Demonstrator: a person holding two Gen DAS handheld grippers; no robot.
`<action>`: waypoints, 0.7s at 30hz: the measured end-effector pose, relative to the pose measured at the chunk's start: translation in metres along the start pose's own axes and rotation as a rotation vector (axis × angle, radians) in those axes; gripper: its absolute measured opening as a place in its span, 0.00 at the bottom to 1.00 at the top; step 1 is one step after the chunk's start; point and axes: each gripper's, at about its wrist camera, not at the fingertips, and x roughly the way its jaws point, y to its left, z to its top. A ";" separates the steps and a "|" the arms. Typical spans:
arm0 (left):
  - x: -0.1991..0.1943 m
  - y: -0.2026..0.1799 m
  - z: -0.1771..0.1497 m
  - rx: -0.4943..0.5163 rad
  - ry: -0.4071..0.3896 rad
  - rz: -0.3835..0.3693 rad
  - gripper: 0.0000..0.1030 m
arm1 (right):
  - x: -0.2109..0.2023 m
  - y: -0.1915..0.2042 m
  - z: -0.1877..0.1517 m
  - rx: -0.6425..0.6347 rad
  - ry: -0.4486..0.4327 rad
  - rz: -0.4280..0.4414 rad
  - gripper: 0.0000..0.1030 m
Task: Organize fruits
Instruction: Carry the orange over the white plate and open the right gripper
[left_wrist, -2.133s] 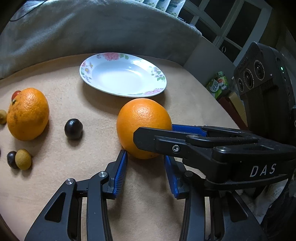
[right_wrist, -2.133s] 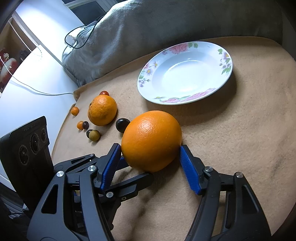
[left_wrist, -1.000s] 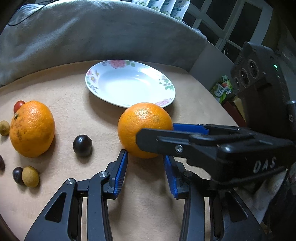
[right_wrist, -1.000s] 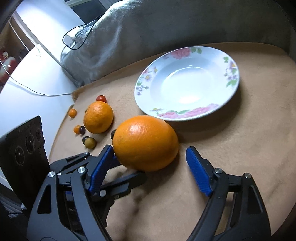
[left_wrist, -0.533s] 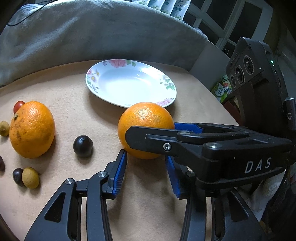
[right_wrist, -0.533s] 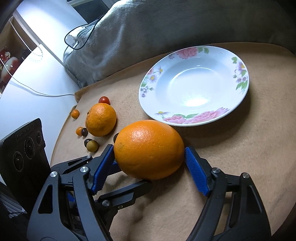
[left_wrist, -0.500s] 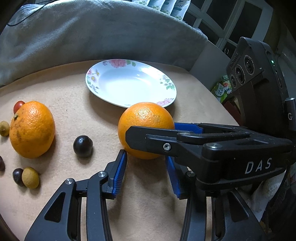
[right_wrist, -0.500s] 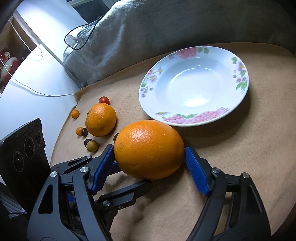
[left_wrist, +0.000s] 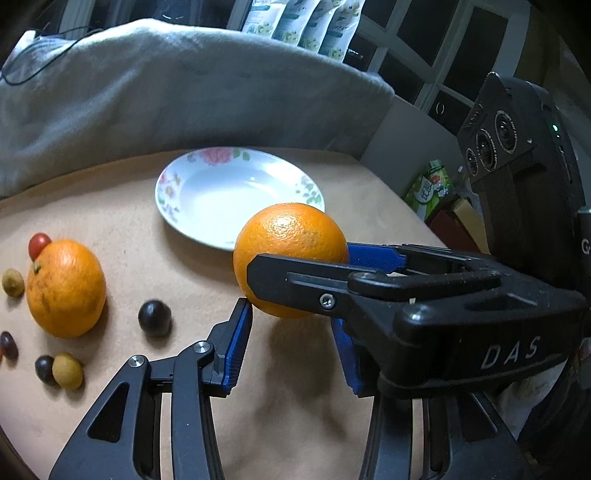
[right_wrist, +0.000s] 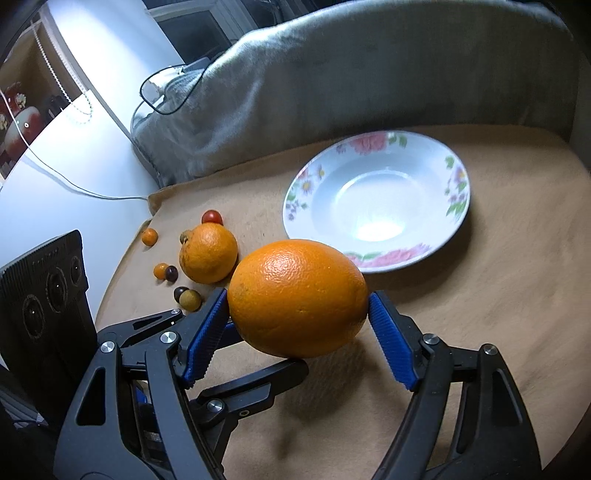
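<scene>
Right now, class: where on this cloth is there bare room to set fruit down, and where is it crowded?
Free: the floral plate, holding nothing, and the tan cloth right of it. Crowded: the left side, where a second orange, a red tomato and small fruits cluster. The right hand-held gripper grips the large orange.

Bare worktop (right_wrist: 498, 295) is left open on the right and near the flowered plate (right_wrist: 376, 195). The left is crowded by a second orange (right_wrist: 208, 253) and small fruits (right_wrist: 188, 297); the far side is closed by a grey blanket (right_wrist: 332, 85).
</scene>
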 end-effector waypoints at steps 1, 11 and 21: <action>0.001 -0.001 0.003 0.001 -0.005 0.003 0.42 | 0.000 0.000 0.003 -0.004 -0.004 -0.003 0.77; 0.017 0.001 0.023 -0.016 -0.008 0.020 0.43 | 0.008 -0.012 0.023 -0.002 -0.003 -0.011 0.77; 0.026 0.003 0.031 -0.020 0.003 0.028 0.43 | 0.018 -0.025 0.034 0.021 0.010 -0.015 0.77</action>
